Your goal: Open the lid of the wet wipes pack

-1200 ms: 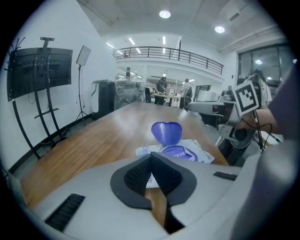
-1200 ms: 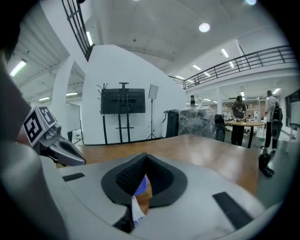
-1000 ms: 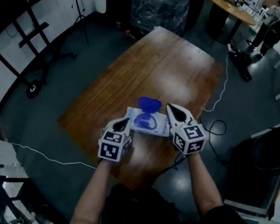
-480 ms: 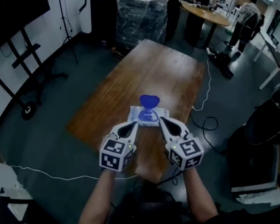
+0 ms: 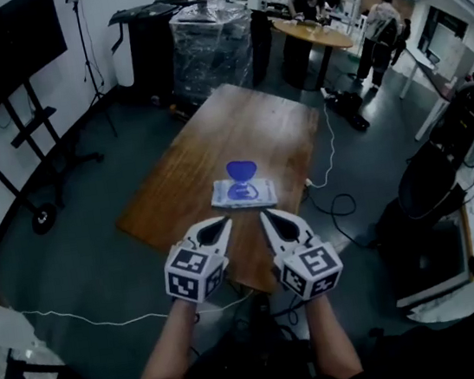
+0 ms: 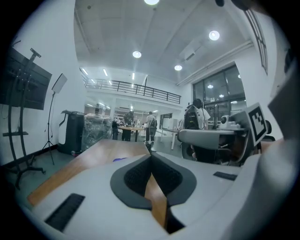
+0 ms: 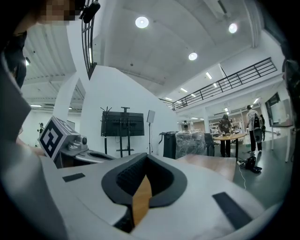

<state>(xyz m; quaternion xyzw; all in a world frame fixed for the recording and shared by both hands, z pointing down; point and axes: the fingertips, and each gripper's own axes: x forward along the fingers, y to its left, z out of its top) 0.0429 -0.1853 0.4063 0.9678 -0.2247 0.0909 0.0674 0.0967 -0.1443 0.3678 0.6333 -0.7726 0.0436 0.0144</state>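
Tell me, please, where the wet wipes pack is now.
In the head view the wet wipes pack lies on the wooden table near its closer end, just ahead of the left claw and right claw, touching neither.

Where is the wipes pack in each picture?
Head view: the pack lies on the table, lid up.
Left gripper view: only a blue sliver of the pack shows, just above the fingers.
Right gripper view: not in it.
Shared landmark: the wrapped pallet past the table's far end.
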